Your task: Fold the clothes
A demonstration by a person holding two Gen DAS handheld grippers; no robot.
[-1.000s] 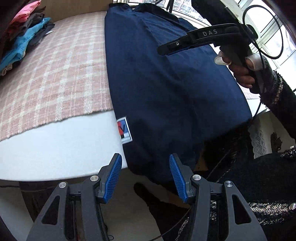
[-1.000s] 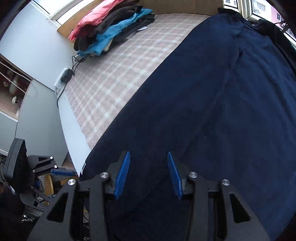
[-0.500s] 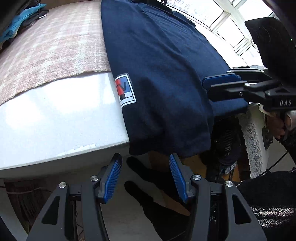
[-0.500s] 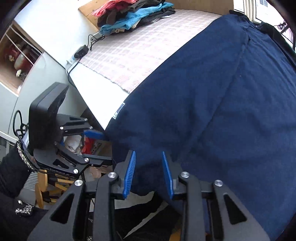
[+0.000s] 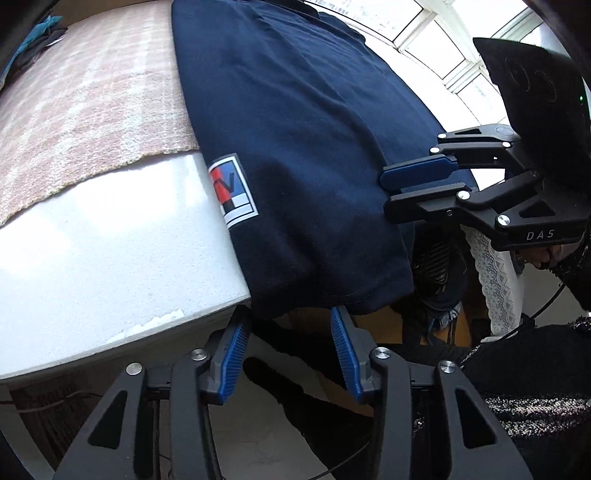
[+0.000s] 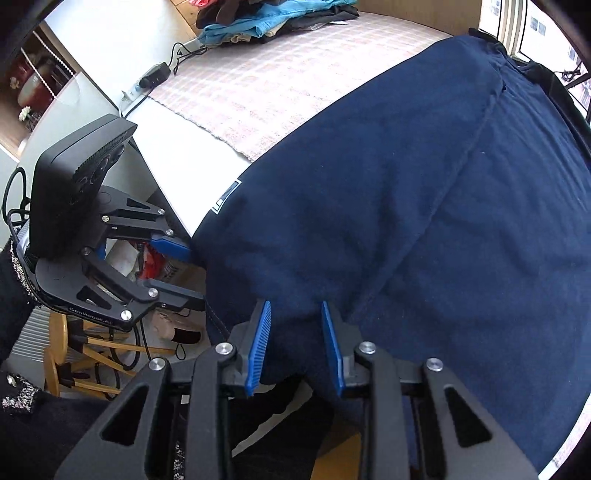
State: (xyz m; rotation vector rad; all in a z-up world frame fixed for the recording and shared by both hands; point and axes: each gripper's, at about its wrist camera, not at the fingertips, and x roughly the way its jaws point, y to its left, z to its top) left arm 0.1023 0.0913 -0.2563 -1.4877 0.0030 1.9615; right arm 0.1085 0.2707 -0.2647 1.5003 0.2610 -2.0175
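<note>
A navy T-shirt (image 5: 295, 129) (image 6: 406, 221) lies flat on the table, its hem hanging over the near edge. A red, white and blue label (image 5: 231, 192) sits near its left side. My left gripper (image 5: 288, 317) (image 6: 192, 273) is open just below the hem's left corner, fingertips touching the edge of the fabric. My right gripper (image 6: 295, 308) (image 5: 419, 188) is at the hem's right side. Its pads stand partly apart with navy fabric hanging between them. A hand in a black sleeve (image 5: 546, 254) holds it.
A pink plaid cloth (image 5: 92, 110) (image 6: 277, 85) covers the white table (image 5: 110, 258) left of the shirt. Stacked clothes (image 6: 266, 22) lie at the far corner, a power strip (image 6: 151, 77) at the table's left edge. A wooden stool (image 6: 74, 350) stands below.
Both grippers have dropped from above the shirt to its hem at the table's near edge. The right gripper's fingers have narrowed around the fabric. The left stays wide.
</note>
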